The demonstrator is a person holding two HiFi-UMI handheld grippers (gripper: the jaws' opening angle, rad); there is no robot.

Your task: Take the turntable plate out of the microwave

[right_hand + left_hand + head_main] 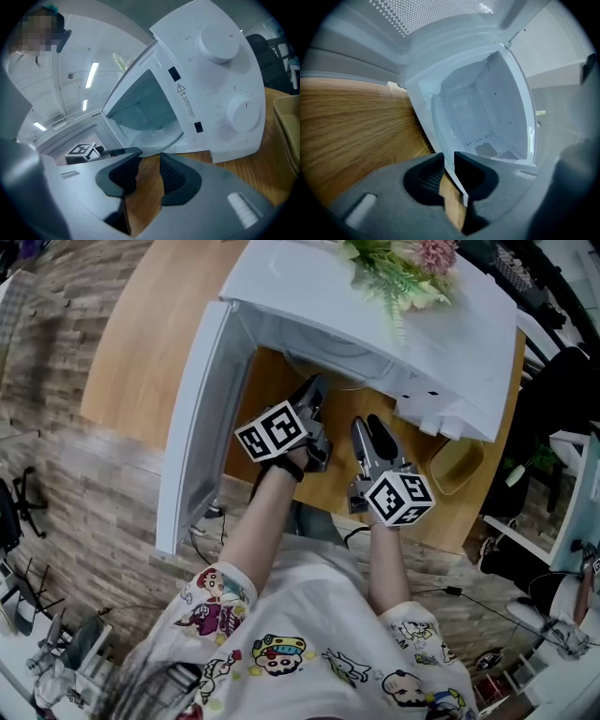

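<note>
Left gripper (449, 158) fingers pinch near rim of turntable plate (156, 134), flat in microwave (220, 84); right gripper (150, 159) fingers spread, empty.

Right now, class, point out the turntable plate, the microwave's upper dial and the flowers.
turntable plate (157, 135): right gripper view, on its glass surface near the front rim.
upper dial (219, 41): right gripper view, on the knob's face.
flowers (405, 270): head view, on the leaves beside the pink bloom.
</note>
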